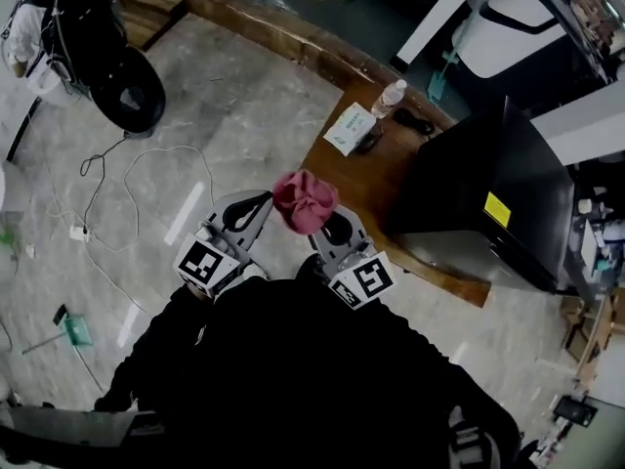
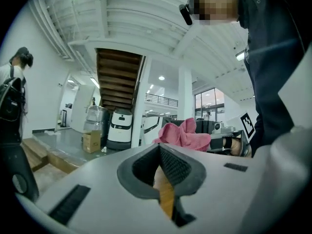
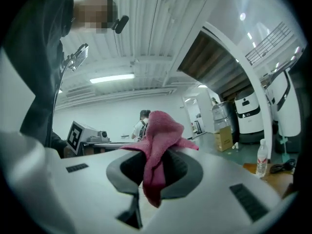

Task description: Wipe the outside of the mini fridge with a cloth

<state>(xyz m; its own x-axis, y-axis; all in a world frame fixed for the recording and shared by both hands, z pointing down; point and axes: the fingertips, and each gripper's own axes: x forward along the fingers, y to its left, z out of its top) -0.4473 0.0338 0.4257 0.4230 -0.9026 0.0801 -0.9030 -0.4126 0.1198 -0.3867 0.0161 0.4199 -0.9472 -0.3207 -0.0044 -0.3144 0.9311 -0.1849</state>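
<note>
My right gripper (image 3: pixel 152 175) is clamped on a crumpled pink terry cloth (image 1: pixel 305 201). My left gripper (image 2: pixel 164 182) is closed with nothing in it. The boxy black fridge (image 1: pixel 488 164), its yellow label (image 1: pixel 497 208) unreadable, sits at the wooden bench's (image 1: pixel 363 179) right end.

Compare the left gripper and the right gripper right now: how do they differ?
The right gripper is shut on the pink cloth; the left gripper is shut on nothing. In the head view, the right gripper sits nearer the mini fridge, while the left gripper is over the floor. Both are held close together, and neither touches the mini fridge.
</note>
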